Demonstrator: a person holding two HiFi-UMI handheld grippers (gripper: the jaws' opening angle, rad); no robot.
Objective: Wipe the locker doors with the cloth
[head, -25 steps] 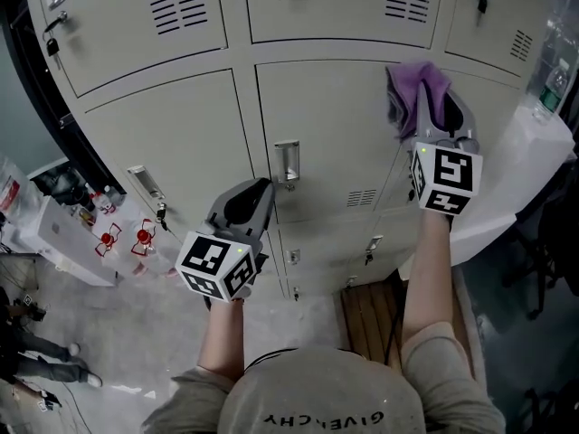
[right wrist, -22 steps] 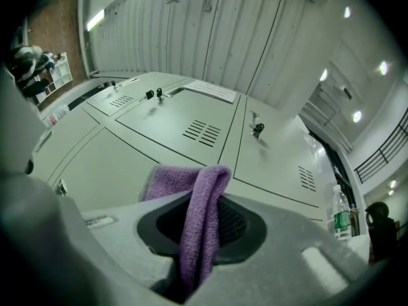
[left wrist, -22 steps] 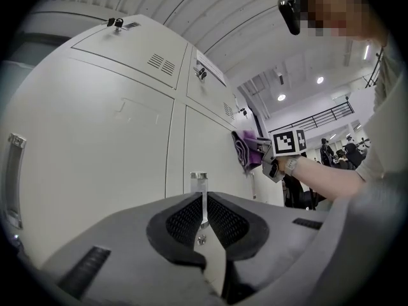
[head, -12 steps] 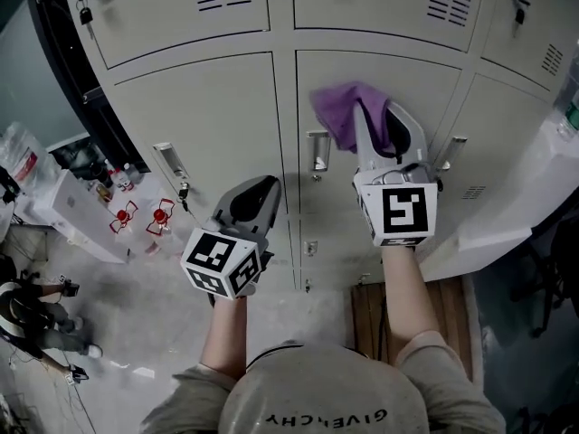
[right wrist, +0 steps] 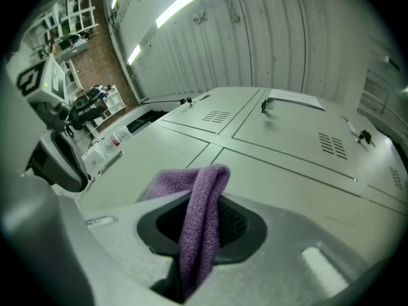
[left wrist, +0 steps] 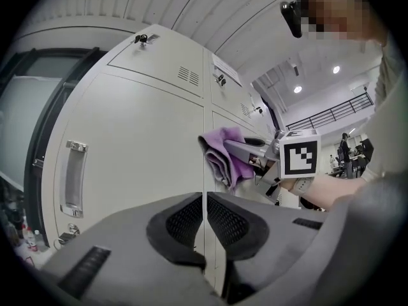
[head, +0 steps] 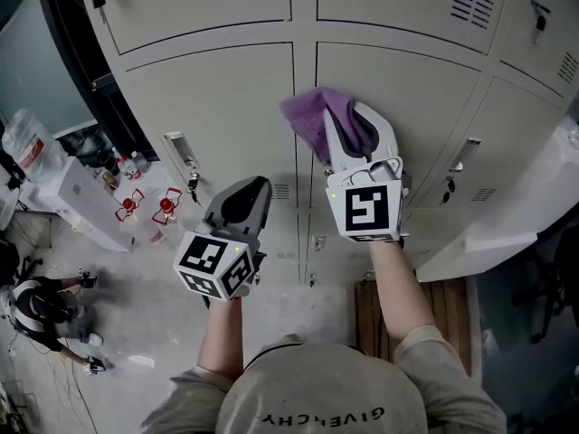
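Note:
A bank of grey locker doors [head: 217,98] fills the head view. A purple cloth [head: 312,120] lies against the lockers at the seam between two middle doors. My right gripper [head: 348,123] is shut on the cloth, and a fold of the cloth [right wrist: 201,196] hangs between the jaws in the right gripper view. Lower left of it, my left gripper [head: 251,193] hovers just off the doors, shut and holding nothing. In the left gripper view the jaws of the left gripper [left wrist: 204,199] meet, with the cloth [left wrist: 223,155] beyond them.
Door handles [head: 181,147] [head: 466,156] and a hanging key [head: 193,183] stick out of the lockers. A white cart with bottles [head: 86,206] stands at left by a dark door frame [head: 90,61]. A wooden pallet [head: 380,310] and a white tabletop [head: 507,215] are at right.
My right gripper has swept the cloth leftward, from the right-hand door to the seam between the middle doors. The left gripper has stayed about where it was, still shut.

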